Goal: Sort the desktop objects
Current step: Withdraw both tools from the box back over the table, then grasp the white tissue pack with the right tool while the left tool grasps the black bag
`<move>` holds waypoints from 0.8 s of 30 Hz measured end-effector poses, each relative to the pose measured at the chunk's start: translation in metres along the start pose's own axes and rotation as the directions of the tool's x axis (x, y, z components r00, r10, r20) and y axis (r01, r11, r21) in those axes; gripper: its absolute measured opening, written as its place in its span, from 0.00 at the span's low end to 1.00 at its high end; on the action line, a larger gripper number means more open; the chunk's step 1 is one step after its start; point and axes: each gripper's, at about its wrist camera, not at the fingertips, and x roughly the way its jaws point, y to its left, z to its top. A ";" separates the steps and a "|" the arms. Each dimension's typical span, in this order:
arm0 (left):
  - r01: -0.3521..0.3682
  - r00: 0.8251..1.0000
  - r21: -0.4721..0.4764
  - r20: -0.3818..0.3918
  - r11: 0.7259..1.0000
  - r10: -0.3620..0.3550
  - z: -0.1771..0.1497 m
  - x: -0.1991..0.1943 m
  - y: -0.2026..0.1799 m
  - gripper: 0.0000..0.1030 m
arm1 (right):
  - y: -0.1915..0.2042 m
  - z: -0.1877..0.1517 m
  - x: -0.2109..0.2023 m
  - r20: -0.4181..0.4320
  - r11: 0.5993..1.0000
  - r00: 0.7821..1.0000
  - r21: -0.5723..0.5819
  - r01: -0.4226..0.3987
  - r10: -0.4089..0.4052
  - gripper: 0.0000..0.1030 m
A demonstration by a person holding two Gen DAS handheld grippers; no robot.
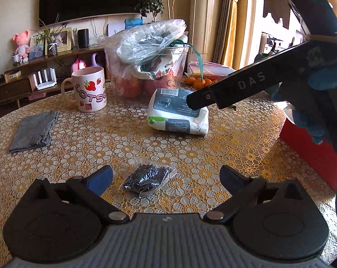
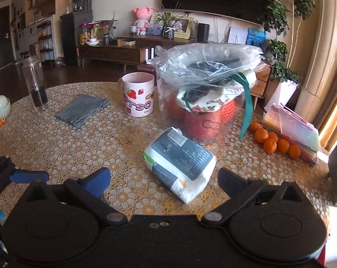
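Grey cloth (image 2: pixel 82 109), one piece, lies folded flat at the table's left. One pink mug (image 2: pixel 139 93) stands upright beside it, next to one clear bucket (image 2: pixel 204 102) packed with bagged goods. One tissue pack (image 2: pixel 179 163) lies on its side, just ahead of the right gripper (image 2: pixel 164 181), whose jaws are spread and empty, probably lined up to take it. The left gripper (image 1: pixel 166 178), likewise released, brackets one small dark packet (image 1: pixel 149 178). About seven tangerines (image 2: pixel 273 141) cluster at the right.
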 end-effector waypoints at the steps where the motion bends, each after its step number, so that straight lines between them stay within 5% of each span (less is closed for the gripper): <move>1: 0.000 1.000 0.000 -0.002 1.000 0.000 0.000 0.003 0.000 1.00 | 0.000 0.003 0.007 -0.002 1.000 1.000 -0.018 0.000 0.000 1.00; 16: -0.018 0.999 -0.016 -0.036 1.000 0.017 -0.001 0.031 0.016 1.00 | 0.000 0.021 0.082 -0.024 0.997 1.000 -0.077 0.006 -0.008 1.00; 24: -0.034 0.998 -0.010 -0.045 0.999 0.033 -0.003 0.043 0.020 1.00 | 0.012 0.020 0.108 -0.043 0.979 0.999 -0.201 -0.003 -0.006 1.00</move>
